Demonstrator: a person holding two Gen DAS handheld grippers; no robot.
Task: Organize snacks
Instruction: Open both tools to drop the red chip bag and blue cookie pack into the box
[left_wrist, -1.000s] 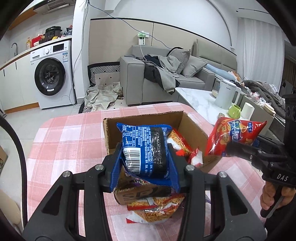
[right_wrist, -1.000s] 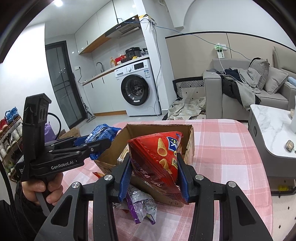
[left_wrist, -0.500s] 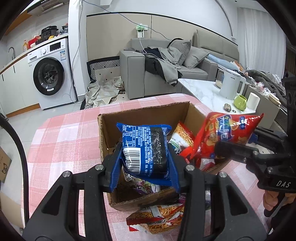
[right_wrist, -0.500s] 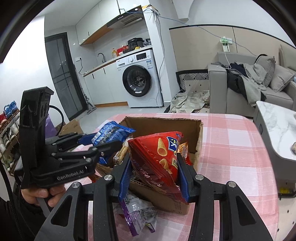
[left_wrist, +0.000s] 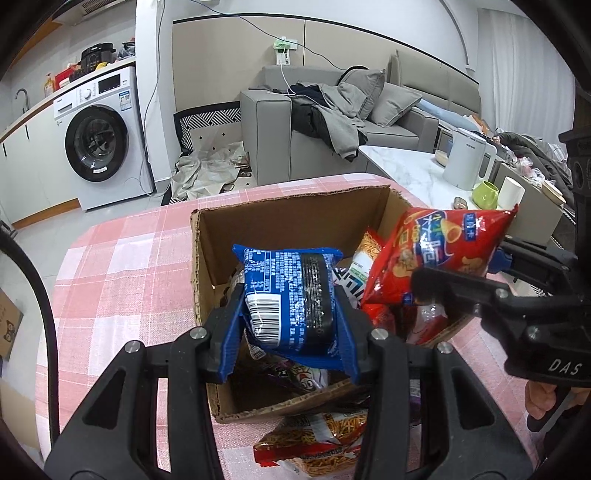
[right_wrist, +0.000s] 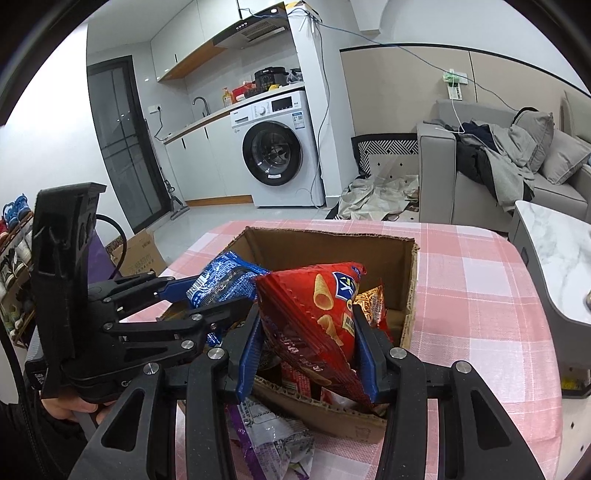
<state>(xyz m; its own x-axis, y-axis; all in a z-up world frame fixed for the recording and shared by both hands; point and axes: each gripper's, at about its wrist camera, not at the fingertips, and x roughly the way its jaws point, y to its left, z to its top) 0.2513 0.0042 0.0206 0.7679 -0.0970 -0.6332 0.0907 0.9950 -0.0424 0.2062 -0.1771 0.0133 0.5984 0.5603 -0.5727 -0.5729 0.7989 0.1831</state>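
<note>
A: Where are the snacks?
B: One open box (left_wrist: 295, 218) sits on the pink checked surface (left_wrist: 122, 273). Two packs hang over it: left tongs (left_wrist: 291, 317) clamp a blue pack (left_wrist: 291, 295), right tongs (right_wrist: 308, 332) clamp a red pack (right_wrist: 317, 306).
A: Any others?
B: Several lie inside the box, too jumbled to count. Two lie outside, against its near wall: an orange pack (left_wrist: 317, 439) and a purple pack (right_wrist: 269, 439).
A: Free room?
B: Bare cloth left, right and beyond the box.

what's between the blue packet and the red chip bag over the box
In the left wrist view, a white and orange snack packet stands inside the cardboard box, between the blue packet and red chip bag.
</note>
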